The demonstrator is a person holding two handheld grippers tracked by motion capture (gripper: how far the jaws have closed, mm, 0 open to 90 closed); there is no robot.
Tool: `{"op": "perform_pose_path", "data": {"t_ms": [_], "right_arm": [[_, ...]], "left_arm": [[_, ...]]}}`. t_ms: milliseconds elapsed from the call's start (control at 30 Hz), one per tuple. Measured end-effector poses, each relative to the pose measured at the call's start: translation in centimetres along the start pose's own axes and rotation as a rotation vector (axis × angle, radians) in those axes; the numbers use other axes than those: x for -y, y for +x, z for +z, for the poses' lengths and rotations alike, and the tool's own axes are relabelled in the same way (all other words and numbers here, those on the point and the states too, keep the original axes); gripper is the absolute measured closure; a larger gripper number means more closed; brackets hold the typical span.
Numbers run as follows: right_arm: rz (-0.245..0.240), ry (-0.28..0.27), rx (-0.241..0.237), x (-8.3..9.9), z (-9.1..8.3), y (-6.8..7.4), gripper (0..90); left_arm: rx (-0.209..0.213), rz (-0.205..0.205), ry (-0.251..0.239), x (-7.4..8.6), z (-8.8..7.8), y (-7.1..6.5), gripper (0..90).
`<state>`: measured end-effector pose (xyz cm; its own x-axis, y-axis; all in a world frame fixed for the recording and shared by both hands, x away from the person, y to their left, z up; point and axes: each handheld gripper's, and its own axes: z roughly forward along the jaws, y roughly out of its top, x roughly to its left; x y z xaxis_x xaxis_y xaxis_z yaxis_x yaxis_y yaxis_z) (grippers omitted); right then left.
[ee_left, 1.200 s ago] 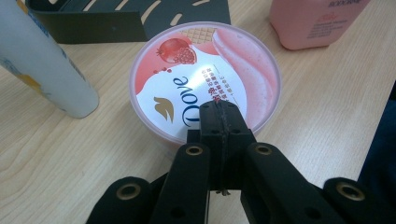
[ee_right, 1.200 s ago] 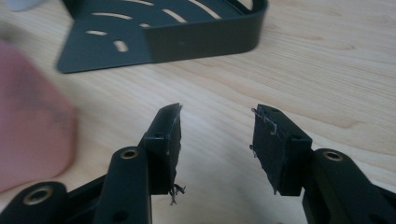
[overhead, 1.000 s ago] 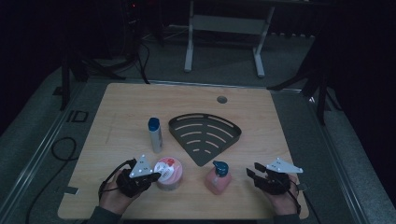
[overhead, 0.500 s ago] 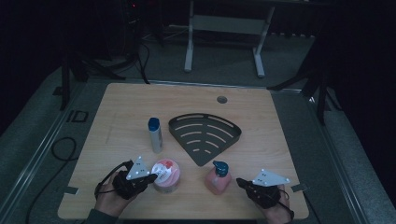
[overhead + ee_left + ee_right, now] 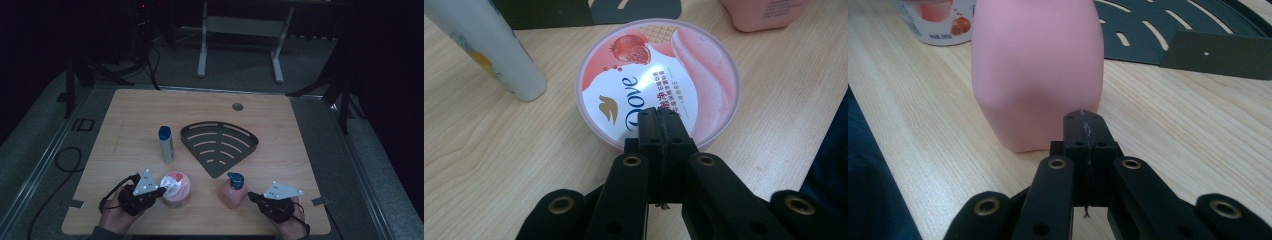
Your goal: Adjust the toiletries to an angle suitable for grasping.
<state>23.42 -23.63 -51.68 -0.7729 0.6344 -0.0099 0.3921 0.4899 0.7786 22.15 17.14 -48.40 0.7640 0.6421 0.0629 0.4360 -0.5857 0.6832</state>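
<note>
Nothing is in my grip yet, so by my reckoning the work is at its very start. My left claw (image 5: pixel 663 116) has its jaws pressed together on nothing, its tip poised over the near edge of the pink Dove tub (image 5: pixel 658 80), which stands lid-up on the wooden surface (image 5: pixel 125 130). My right claw (image 5: pixel 1083 120) has just been closing and is now pressed together too, with nothing between the jaws; it sits low, just beside the base of the pink pump bottle (image 5: pixel 1038 70), which stands upright a little right of the tub. From the high view, both containers stand at the near edge, the tub by my left claw (image 5: pixel 159 190) and the pump bottle (image 5: pixel 233 190) by my right claw (image 5: pixel 252 196). The dark fan-shaped slotted rack (image 5: pixel 220 145) lies empty behind them, and a white bottle with a blue cap (image 5: pixel 165 145) stands just left of it. I judge that everything remains: spreading the jaws, taking hold of the tub and the pump bottle, and, probably, carrying them to the rack.
</note>
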Motion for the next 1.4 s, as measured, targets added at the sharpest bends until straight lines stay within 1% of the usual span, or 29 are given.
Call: {"op": "perform_pose_path", "data": {"t_ms": [200, 400, 600, 667, 733, 867, 900, 933, 967, 1033, 1200, 1300, 1400], "right_arm": [[-0.018, 0.009, -0.016, -0.8, 0.8, 0.5, 90.0], [-0.041, 0.006, -0.041, -1.8, 2.2, 1.2, 90.0], [-0.046, 0.001, -0.066, -2.8, 3.5, 1.7, 90.0], [-0.048, 0.001, -0.066, -2.9, 3.8, 1.9, 90.0], [-0.062, 0.001, -0.072, -3.4, 4.3, 2.2, 90.0], [-0.073, 0.006, -0.067, -3.7, 4.6, 2.5, 90.0], [-0.075, 0.004, -0.071, -3.7, 4.5, 2.7, 90.0], [-0.083, -0.008, -0.088, -3.7, 4.4, 3.4, 90.0], [-0.089, -0.004, -0.094, -3.7, 4.4, 3.7, 90.0], [-0.098, 0.002, -0.092, -3.7, 4.8, 4.0, 90.0], [-0.090, 0.002, -0.100, -4.0, 5.7, 3.9, 90.0], [-0.098, 0.005, -0.097, -4.4, 6.0, 3.9, 90.0], [-0.111, 0.003, -0.107, -5.0, 6.9, 3.9, 90.0]], "left_arm": [[0.001, 0.000, 0.001, 0.0, 0.0, 0.0, 89.9], [-0.004, 0.001, 0.005, 0.1, -0.2, 0.0, 90.0], [-0.010, 0.003, 0.007, 0.4, -0.4, -0.1, 90.0], [-0.011, 0.002, 0.007, 0.4, -0.4, -0.1, 90.0], [-0.011, 0.001, 0.010, 0.4, -0.5, -0.1, 90.0], [-0.016, 0.001, 0.009, 0.5, -0.5, -0.1, 90.0], [-0.016, 0.001, 0.009, 0.5, -0.5, -0.1, 90.0], [-0.018, 0.002, 0.010, 0.6, -0.6, -0.1, 89.9], [-0.018, 0.002, 0.010, 0.6, -0.7, -0.1, 90.0], [-0.019, 0.003, 0.011, 0.6, -0.7, -0.1, 90.0], [-0.019, 0.002, 0.010, 0.6, -0.7, -0.1, 90.0], [-0.017, 0.003, 0.010, 0.6, -0.7, -0.1, 89.9], [-0.018, 0.003, 0.010, 0.6, -0.7, -0.1, 89.9]]}}
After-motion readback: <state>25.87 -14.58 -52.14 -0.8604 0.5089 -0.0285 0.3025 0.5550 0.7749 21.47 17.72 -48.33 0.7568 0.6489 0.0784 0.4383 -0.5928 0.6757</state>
